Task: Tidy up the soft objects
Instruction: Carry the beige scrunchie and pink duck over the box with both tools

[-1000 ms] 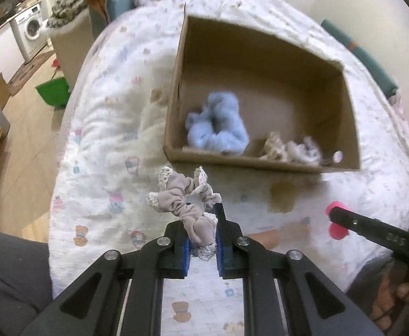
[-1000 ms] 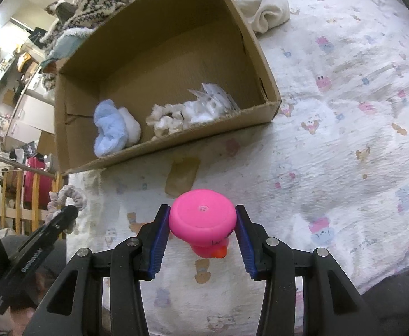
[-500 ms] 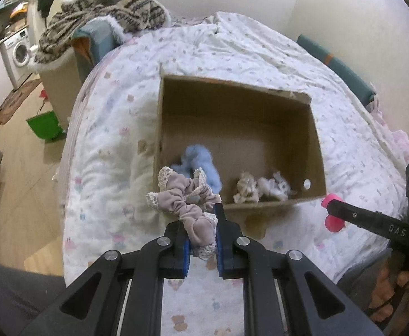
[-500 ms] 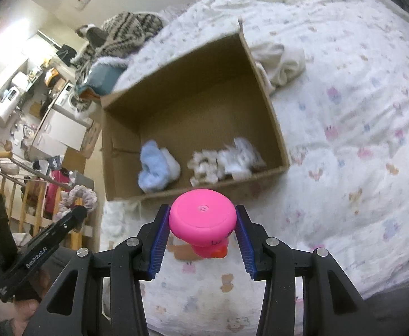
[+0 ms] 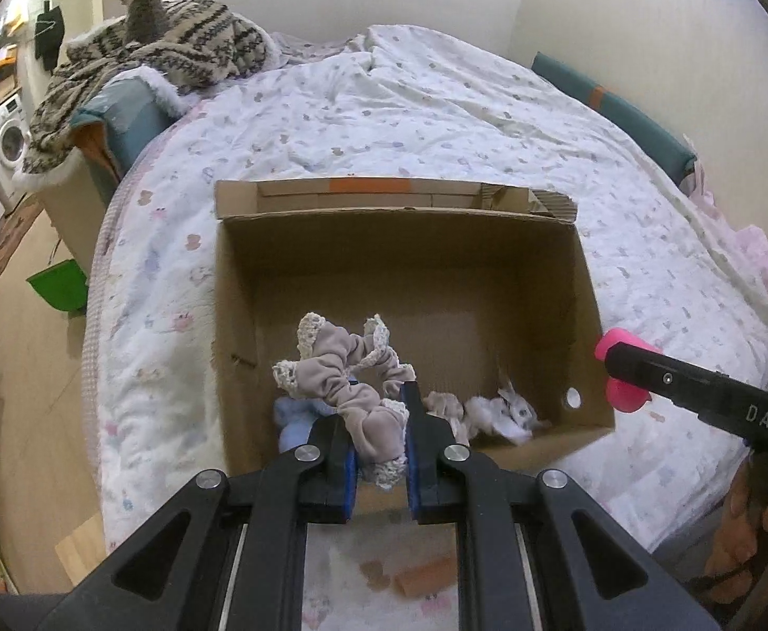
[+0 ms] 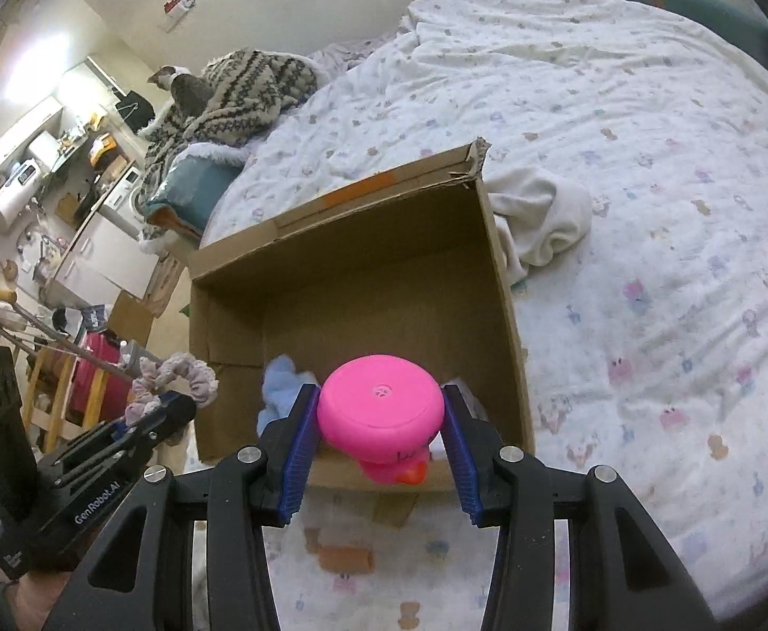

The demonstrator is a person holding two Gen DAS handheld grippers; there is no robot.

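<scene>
An open cardboard box lies on a bed. My left gripper is shut on a beige lace-edged scrunchie, held above the box's near wall. My right gripper is shut on a pink rubber duck, its flat base facing the camera, over the box's near right corner. Inside the box lie a light blue fluffy scrunchie and a cream scrunchie, both partly hidden by the grippers.
The bed has a white printed quilt. A cream cloth is bunched beside the box's far right corner. A patterned knit blanket with a cat on it lies past the bed's far left. Floor and furniture lie to the left.
Both grippers have risen and moved forward with their loads, from over the quilt in front of the box to above its near wall. More of the bed shows.
</scene>
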